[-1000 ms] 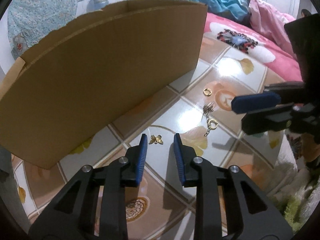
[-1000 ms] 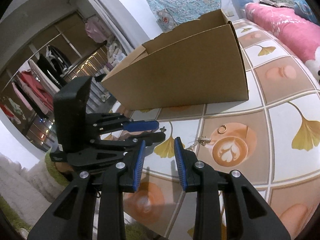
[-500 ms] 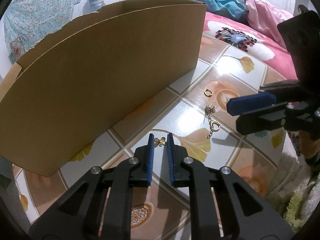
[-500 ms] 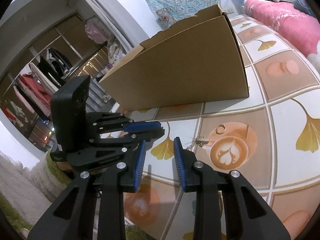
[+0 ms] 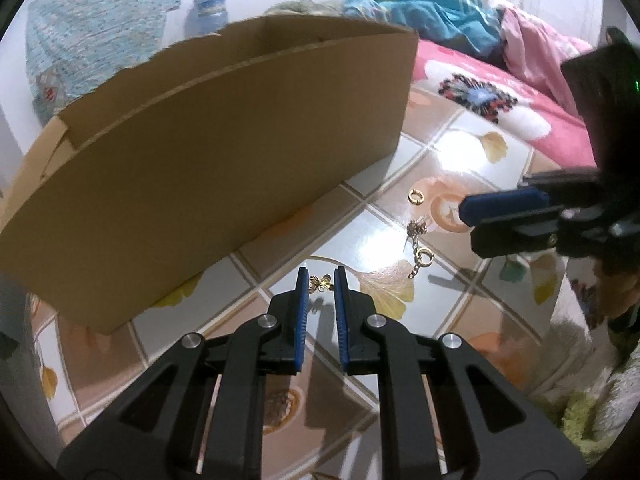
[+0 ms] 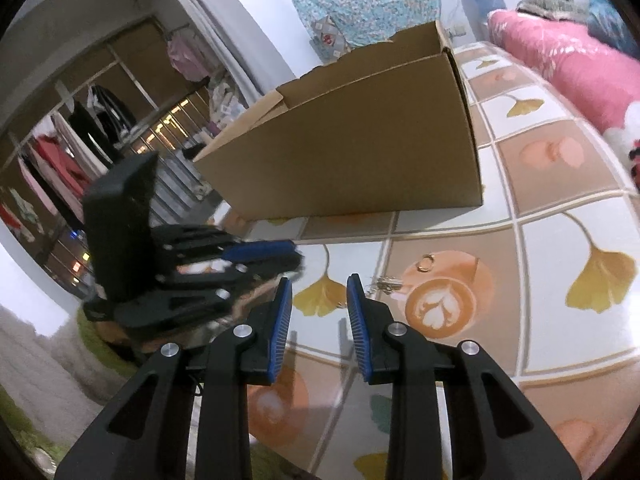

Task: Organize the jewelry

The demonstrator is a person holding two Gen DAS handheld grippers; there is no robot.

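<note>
A small gold butterfly charm [image 5: 322, 283] sits between the blue pads of my left gripper [image 5: 322, 280], which is shut on it just above the tiled cloth, casting a shadow below. A gold ring [image 5: 416, 197], a cluster earring [image 5: 416, 227] and a chain with a round clasp [image 5: 422, 258] lie to the right. My right gripper [image 6: 319, 282] hovers open over the cloth with nothing between its fingers. It shows at the right in the left wrist view [image 5: 470, 224]. The ring [image 6: 426, 263] and earring [image 6: 384, 282] lie just beyond it. The left gripper [image 6: 298, 258] is at its left.
A large open cardboard box [image 5: 200, 160] stands behind the jewellery, also in the right wrist view [image 6: 360, 160]. Pink bedding [image 5: 540, 128] lies at the far right. A shaggy green-white rug [image 5: 592, 412] borders the cloth's near edge.
My left gripper's jaws closed from a wide gap onto the butterfly charm and edged slightly forward. The right gripper stayed about where it was.
</note>
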